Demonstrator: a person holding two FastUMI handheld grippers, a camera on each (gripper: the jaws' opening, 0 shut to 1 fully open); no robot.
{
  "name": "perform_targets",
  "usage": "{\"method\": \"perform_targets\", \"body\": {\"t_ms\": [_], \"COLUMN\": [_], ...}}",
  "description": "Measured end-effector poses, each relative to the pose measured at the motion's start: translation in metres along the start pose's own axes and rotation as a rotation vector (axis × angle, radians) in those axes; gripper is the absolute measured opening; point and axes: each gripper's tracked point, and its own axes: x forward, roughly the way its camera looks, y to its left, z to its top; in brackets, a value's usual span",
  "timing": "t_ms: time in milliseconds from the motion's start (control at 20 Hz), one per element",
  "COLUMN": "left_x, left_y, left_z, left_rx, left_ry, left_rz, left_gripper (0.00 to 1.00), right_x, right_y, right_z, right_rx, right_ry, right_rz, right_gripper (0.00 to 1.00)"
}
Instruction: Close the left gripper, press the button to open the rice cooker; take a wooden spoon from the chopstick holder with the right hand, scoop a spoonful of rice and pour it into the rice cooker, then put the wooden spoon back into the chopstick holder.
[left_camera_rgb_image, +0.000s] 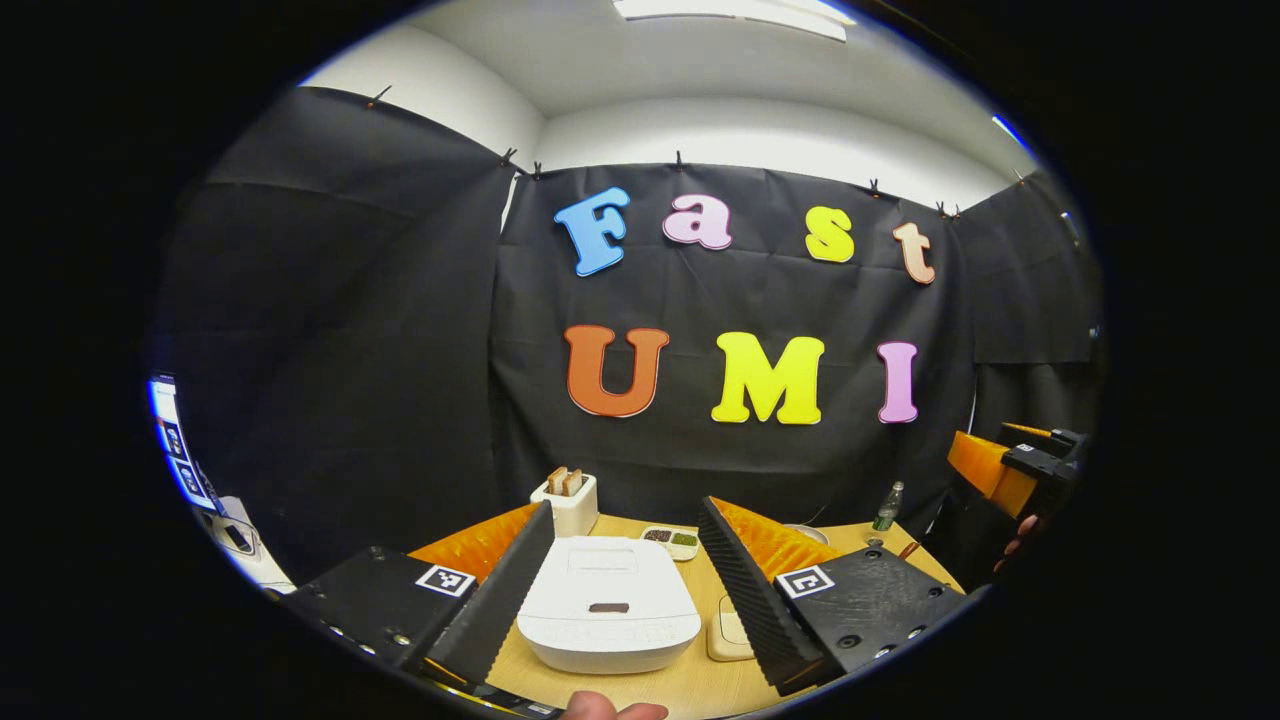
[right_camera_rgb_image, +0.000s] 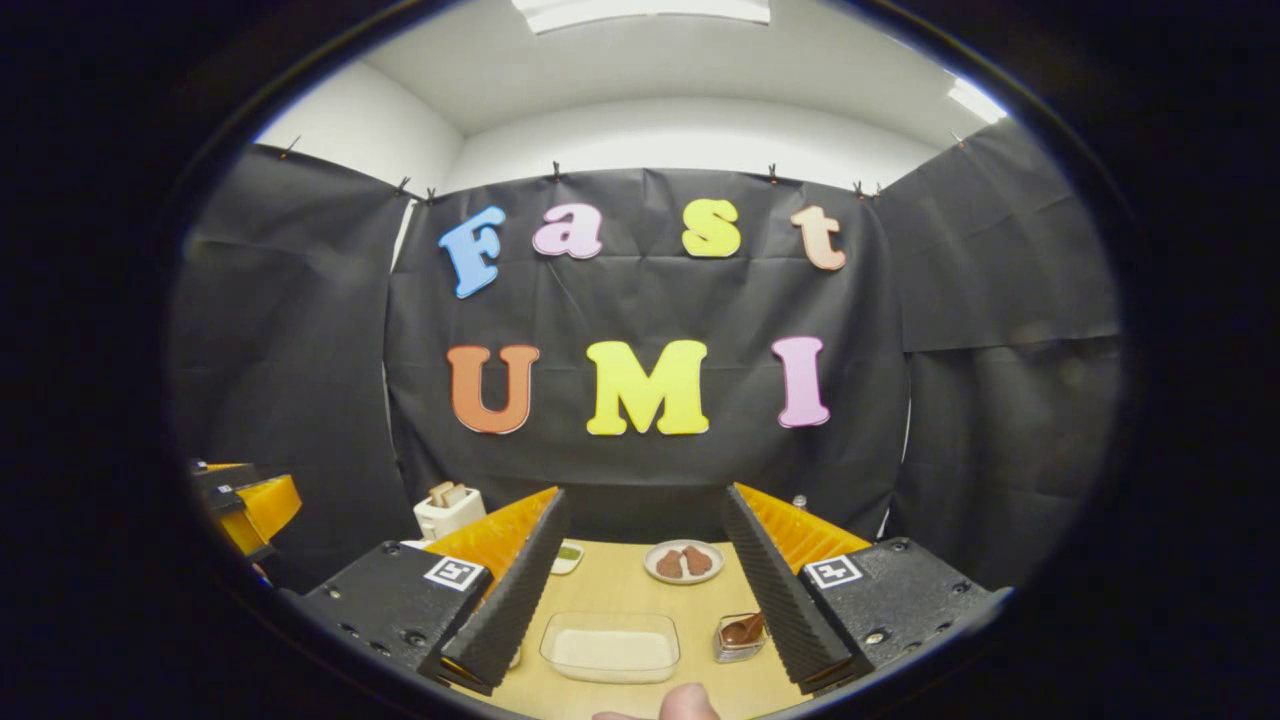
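While a clear tub (right_camera_rgb_image: 610, 647) of rice sits on the wooden table (right_camera_rgb_image: 620, 585), the right gripper (right_camera_rgb_image: 640, 590) hangs above it, fingers spread. The left gripper (left_camera_rgb_image: 625, 570), also spread wide, frames the white rice cooker (left_camera_rgb_image: 608, 602), lid shut, its button end facing the camera. Behind it stands a white holder (left_camera_rgb_image: 567, 500) with wooden handles upright.

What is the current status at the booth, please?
Left tongs open, rice cooker lid down. Right tongs open over rice container. Nothing blocking.
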Motion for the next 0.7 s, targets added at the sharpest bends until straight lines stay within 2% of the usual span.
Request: {"method": "perform_targets", "body": {"t_ms": [500,700], "left_x": [0.008,0.049], "left_y": [0.002,0.005], "left_z": [-0.017,-0.05], "left_rx": [0.014,-0.003], "left_ry": [0.08,0.22], "left_rz": [0.01,0.01], "left_gripper": [0.94,0.94], "right_x": [0.021,0.039], "right_y": [-0.02,-0.037], "right_z": [-0.015,-0.029], "right_rx": [0.009,-0.011], "right_ry": [0.03,0.055], "right_rz": [0.003,0.004], "right_gripper": [1.0,1.0]}}
